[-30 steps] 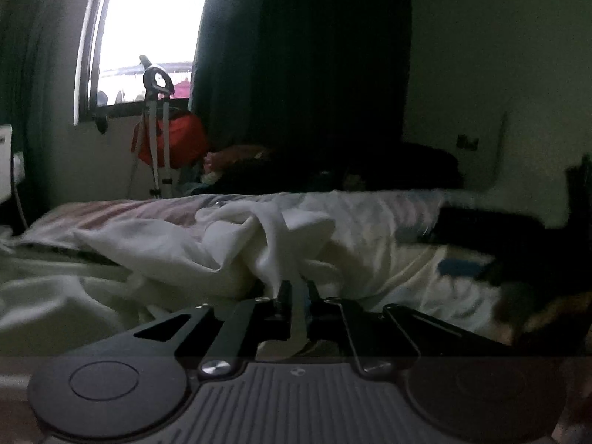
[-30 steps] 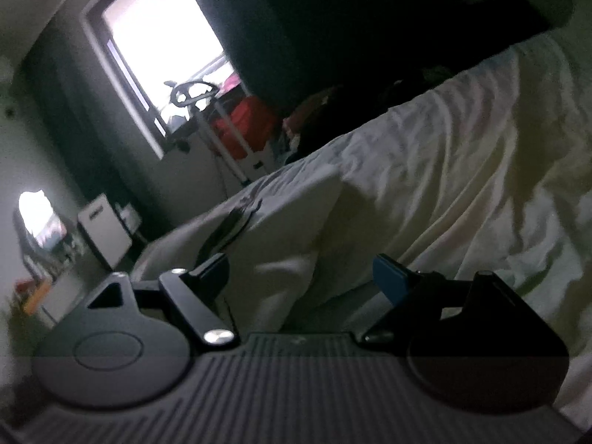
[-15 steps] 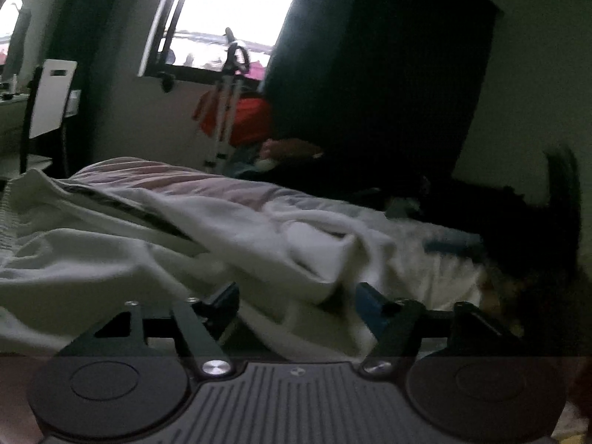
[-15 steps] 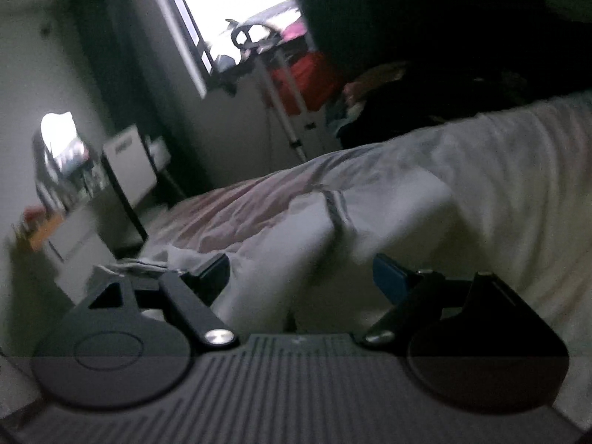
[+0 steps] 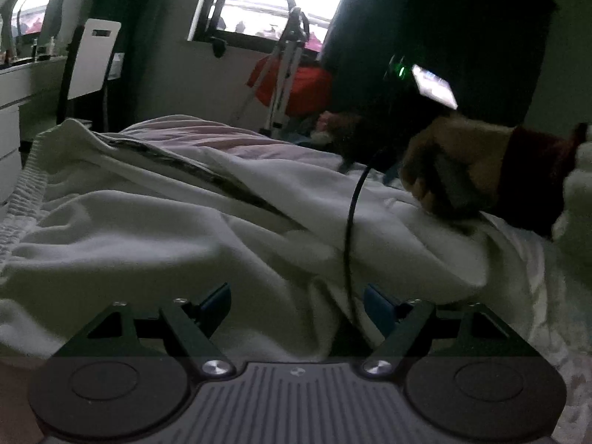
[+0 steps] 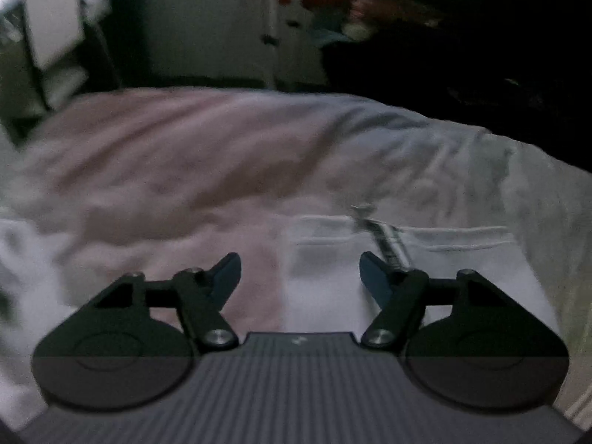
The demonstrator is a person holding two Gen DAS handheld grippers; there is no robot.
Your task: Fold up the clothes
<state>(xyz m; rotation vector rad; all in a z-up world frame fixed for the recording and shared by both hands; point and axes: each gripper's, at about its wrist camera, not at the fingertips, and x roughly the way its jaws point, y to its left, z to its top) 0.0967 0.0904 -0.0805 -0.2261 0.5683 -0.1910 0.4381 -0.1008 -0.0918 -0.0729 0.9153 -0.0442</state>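
A dim bedroom, daylight at the window [image 5: 273,3]. On the pinkish bed [image 6: 155,148] lies a white zip-up garment [image 5: 166,229], spread in loose folds. Left gripper [image 5: 297,301] hangs released above it; right gripper [image 6: 300,272] is likewise spread wide, empty, over its zipper [image 6: 384,238].

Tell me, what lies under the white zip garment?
Under the white zip garment a pink sheet shows beyond its edge. Whatever lies directly beneath is covered.
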